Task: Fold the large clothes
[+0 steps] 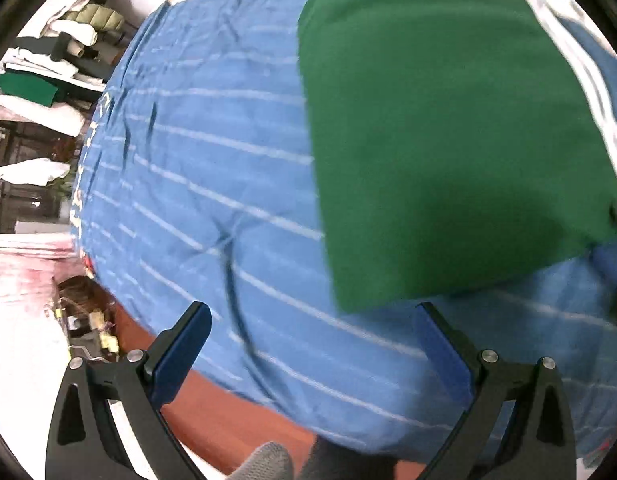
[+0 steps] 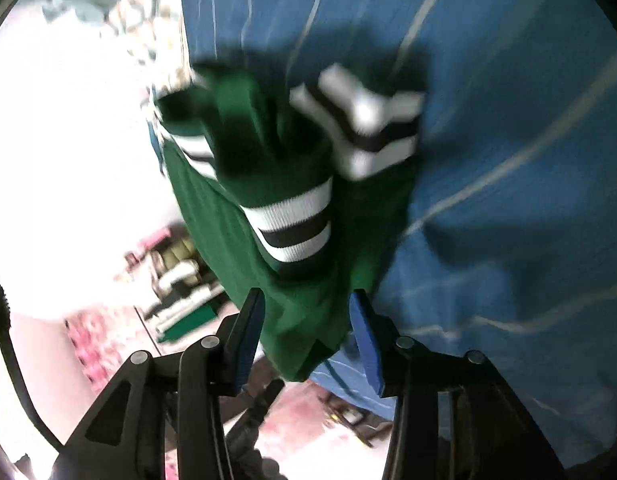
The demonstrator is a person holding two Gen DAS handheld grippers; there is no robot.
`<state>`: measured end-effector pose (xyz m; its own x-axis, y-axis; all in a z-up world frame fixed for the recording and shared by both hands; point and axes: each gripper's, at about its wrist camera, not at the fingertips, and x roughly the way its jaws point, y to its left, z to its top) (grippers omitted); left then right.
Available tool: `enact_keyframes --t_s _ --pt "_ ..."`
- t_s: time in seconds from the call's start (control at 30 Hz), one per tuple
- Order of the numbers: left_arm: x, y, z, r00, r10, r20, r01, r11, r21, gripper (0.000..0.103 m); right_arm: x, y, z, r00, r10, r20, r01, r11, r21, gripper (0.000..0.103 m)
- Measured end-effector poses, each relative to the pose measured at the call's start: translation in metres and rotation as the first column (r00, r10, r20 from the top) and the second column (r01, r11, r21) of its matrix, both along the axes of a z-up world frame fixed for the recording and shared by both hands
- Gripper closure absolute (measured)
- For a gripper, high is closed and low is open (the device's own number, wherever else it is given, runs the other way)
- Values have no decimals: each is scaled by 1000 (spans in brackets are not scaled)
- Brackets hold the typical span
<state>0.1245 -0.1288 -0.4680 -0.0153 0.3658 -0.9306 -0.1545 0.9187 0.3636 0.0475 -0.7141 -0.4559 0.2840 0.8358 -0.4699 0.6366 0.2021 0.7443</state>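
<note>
The green sweater [image 1: 448, 140] lies folded on the blue striped sheet [image 1: 212, 184], soft, limp; best pinched at a hem corner; left tongs [image 1: 312, 320] gape empty, right tongs [image 2: 306, 312] straddle its edge, pads apparently not pressing.

One green garment [image 1: 448, 140] lies on one blue sheet with pale stripes [image 1: 212, 200], toward that sheet's far right corner as the left wrist view shows it. In the right wrist view the green garment [image 2: 300, 312] shows three white-and-black striped bands, and beyond the sheet's left edge stands one shelf of folded clothes [image 1: 48, 64], too many and too blurred to count. Two grippers show, a left gripper [image 1: 312, 320] and a right gripper [image 2: 306, 308], each with two blue-padded fingers.
</note>
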Motion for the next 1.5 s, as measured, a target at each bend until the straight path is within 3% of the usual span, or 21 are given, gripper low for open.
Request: enact_keyframes --t_s 0.03,0.1,0.17,0.23,0.27,0.33,0.37,0.43,0.53,0.63,0.73,0.8,0.87,0.93,1.07,1.13,1.2,1.23,1.3,1.37,1.5 --pt "-1 3 0 1000 11 0 -11 1000 5 0 10 3 1 1000 -21 5 21 999 -24 89" --pt "0 14 3 999 45 14 -45 999 -2 0 28 1 30 998 -20 66 31 985 -167 90" --pt "-2 14 13 997 68 45 -68 998 4 0 43 -2 78 982 28 185 38 939 -342 92" --pt "3 15 21 995 73 61 -71 997 -31 0 59 1 84 984 87 155 -9 895 -447 92" --pt "11 18 28 994 69 81 -65 997 -51 0 62 3 68 992 92 82 -48 902 -430 91" --pt "35 23 39 992 36 121 -26 996 -87 0 59 1 30 998 28 -54 -42 962 -270 83" --pt "59 28 48 988 -1 155 18 994 -106 0 55 0 28 998 4 -66 -20 972 -236 73" --pt "115 36 60 971 -116 211 146 980 -132 0 51 2 36 999 6 -40 -15 976 -218 65" --pt "186 32 57 924 -302 233 343 926 -160 0 42 13 42 1000 21 -9 -23 983 -184 47" --pt "253 11 34 838 -504 209 537 828 -161 1 41 35 29 1000 3 -15 -4 995 -96 47" --pt "286 -2 -3 799 -591 108 596 757 -267 1 48 47 19 999 -38 5 39 997 -69 47" --pt "294 -7 -23 775 -627 74 617 728 -299 1 50 44 18 998 -57 10 58 994 -88 47" --pt "299 -8 -37 769 -638 46 610 710 -353 4 39 30 18 996 -86 22 88 992 -93 47" --pt "303 -5 -41 787 -616 43 580 713 -395 5 40 23 21 992 -118 32 121 989 -86 47" --pt "302 11 -25 799 -591 110 570 687 -451 5 32 15 35 990 -126 58 131 988 -82 47" --pt "298 17 -29 797 -596 99 573 693 -438 22 30 12 37 990 -120 72 125 989 -76 47" --pt "295 17 -38 797 -598 83 562 684 -465 71 41 13 35 991 -117 72 122 990 -71 47" --pt "293 16 -41 795 -600 85 559 673 -484 82 40 12 31 991 -112 69 117 991 -64 47" --pt "285 5 -39 763 -637 113 613 657 -439 94 40 8 17 994 -92 51 95 993 -70 49" --pt "280 0 -36 737 -662 135 654 647 -392 97 39 10 18 995 -79 52 83 993 -85 83" --pt "285 10 -38 744 -650 156 652 655 -382 99 30 8 28 990 -133 38 137 980 -144 93"
